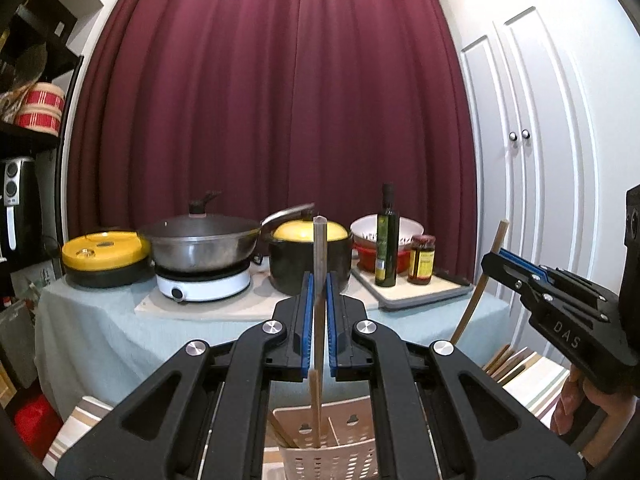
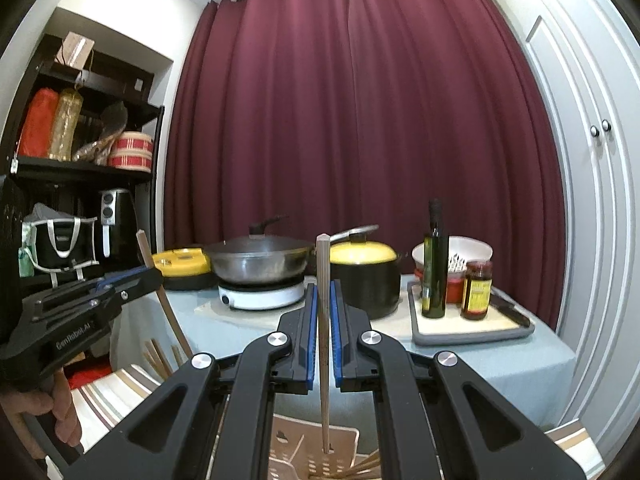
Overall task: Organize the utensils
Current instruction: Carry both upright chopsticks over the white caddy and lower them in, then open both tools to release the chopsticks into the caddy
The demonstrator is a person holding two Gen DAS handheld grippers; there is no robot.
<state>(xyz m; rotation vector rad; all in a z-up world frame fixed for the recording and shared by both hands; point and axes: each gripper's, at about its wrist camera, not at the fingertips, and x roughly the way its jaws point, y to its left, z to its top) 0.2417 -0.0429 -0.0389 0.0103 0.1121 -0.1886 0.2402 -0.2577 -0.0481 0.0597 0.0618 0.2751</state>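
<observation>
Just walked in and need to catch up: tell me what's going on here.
A person is sorting chopsticks into a perforated holder, with a handheld gripper in each hand. The left gripper is shut on one upright chopstick above the holder, where others already stand. The right gripper is shut on another chopstick, its lower tip reaching down into the holder. Behind them the table carries pots, a wok on a burner, an oil bottle and a jar.

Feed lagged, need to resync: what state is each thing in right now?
Left hand-held gripper: shut on chopstick, upright over holder.
Right hand-held gripper: shut on second chopstick, tip in holder.
Wok: lidded.
Black pot: lidded.
Oil bottle: upright, capped.
</observation>
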